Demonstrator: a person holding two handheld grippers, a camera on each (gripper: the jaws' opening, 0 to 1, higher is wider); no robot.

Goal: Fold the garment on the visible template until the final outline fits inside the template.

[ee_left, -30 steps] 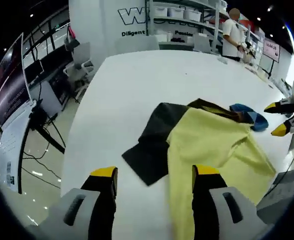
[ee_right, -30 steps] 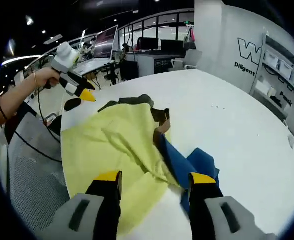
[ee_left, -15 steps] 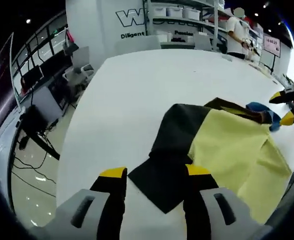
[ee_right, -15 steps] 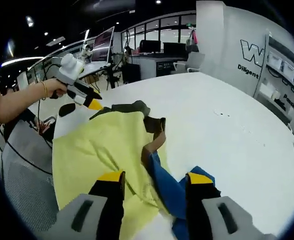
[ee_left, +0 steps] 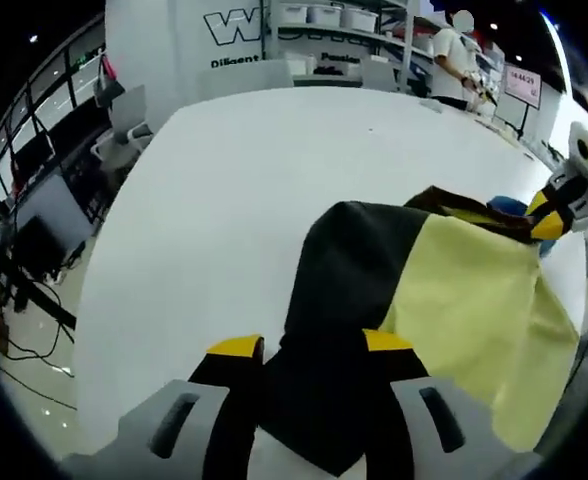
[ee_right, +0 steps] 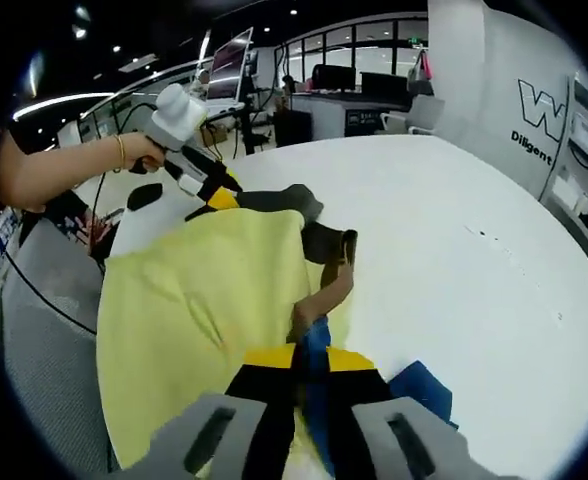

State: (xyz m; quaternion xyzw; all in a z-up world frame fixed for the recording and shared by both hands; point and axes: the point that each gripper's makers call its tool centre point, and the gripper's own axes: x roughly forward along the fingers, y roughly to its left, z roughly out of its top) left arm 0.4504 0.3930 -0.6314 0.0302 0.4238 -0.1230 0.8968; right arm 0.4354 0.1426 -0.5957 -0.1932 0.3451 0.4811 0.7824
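A crumpled garment of pale yellow fabric [ee_right: 199, 300] with black [ee_left: 349, 270], brown and blue [ee_right: 419, 385] panels lies on the broad white table [ee_left: 234, 190]. The left gripper [ee_left: 299, 348] holds its jaws apart around the black panel's corner, while the right gripper [ee_right: 309, 357] has its yellow-tipped jaws pinched narrowly on the blue and yellow edge.

Black part of garment [ee_left: 349, 290] cut off at bottom of left gripper view; template hidden under cloth; wall lettering [ee_right: 540, 120] cropped by edge.
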